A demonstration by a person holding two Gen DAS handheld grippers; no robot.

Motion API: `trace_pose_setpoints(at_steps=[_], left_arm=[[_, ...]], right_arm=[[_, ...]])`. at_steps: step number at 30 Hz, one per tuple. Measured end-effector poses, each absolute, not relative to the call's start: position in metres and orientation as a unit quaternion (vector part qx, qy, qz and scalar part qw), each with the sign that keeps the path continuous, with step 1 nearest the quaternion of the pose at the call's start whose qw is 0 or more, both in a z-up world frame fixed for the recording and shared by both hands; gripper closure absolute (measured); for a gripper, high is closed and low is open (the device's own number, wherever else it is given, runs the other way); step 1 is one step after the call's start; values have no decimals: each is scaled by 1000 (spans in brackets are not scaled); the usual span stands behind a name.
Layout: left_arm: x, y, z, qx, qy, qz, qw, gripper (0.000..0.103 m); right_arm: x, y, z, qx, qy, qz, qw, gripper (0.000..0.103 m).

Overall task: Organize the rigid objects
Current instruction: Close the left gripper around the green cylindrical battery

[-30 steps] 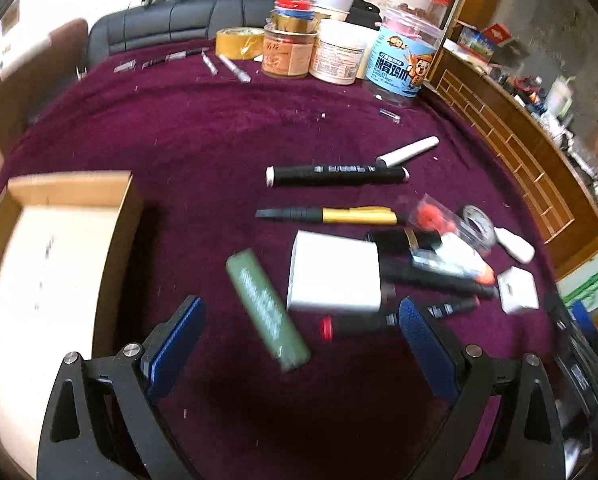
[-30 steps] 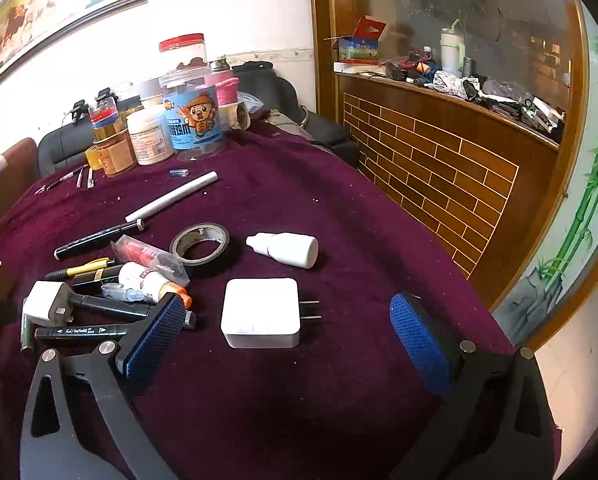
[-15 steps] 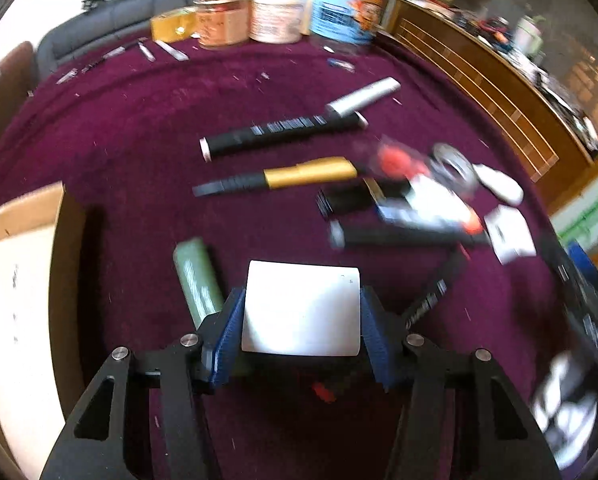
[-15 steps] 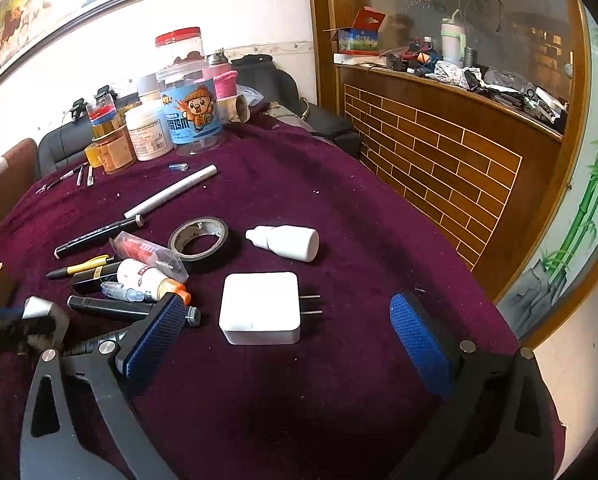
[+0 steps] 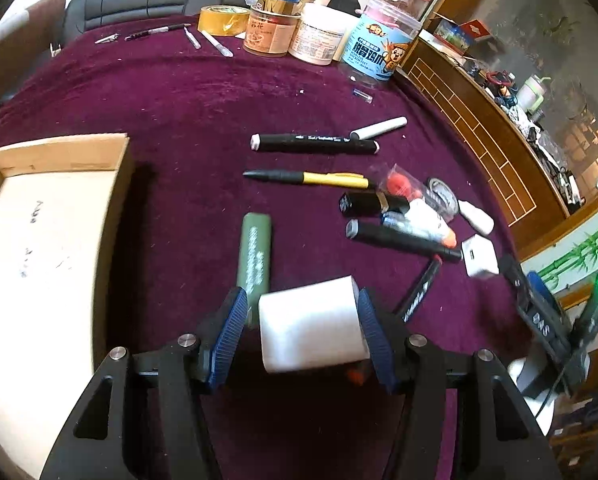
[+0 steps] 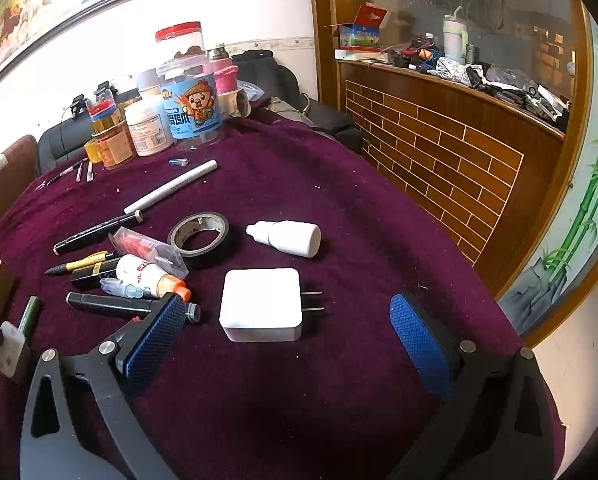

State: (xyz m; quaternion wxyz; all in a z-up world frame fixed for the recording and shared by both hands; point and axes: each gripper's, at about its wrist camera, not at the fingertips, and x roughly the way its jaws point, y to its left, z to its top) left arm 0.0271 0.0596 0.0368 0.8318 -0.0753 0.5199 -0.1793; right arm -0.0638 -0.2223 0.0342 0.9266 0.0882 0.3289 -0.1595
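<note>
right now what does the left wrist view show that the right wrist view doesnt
Only the left wrist view shows the inside of the cardboard box and the left gripper shut on a white block, with the green stick in full.

Only the right wrist view shows the open right gripper around the white charger with its two prongs, the framed painting and the wooden counter.

Both show the purple cloth, tape roll, yellow pen, black markers and the jars.
</note>
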Motion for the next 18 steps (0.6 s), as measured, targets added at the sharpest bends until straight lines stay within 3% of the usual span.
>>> trace_pose_setpoints(at_steps=[7,13,15,18], left_arm=[[20,58,57,-80,490,-198,846,52],[44,81,27,-103,528,-151,829,53],[47,79,18,-93,534,-154,826,61],[49,73,7,-82,542,-158,821,64]], right_arm=[[-63,-222,33,89,331,-157,926,0],[-63,-221,33,88,330,-157,927,0],[-63,-221,33,88,331,-156,926,0],[-64,-221,33,88,331,-157,926,0]])
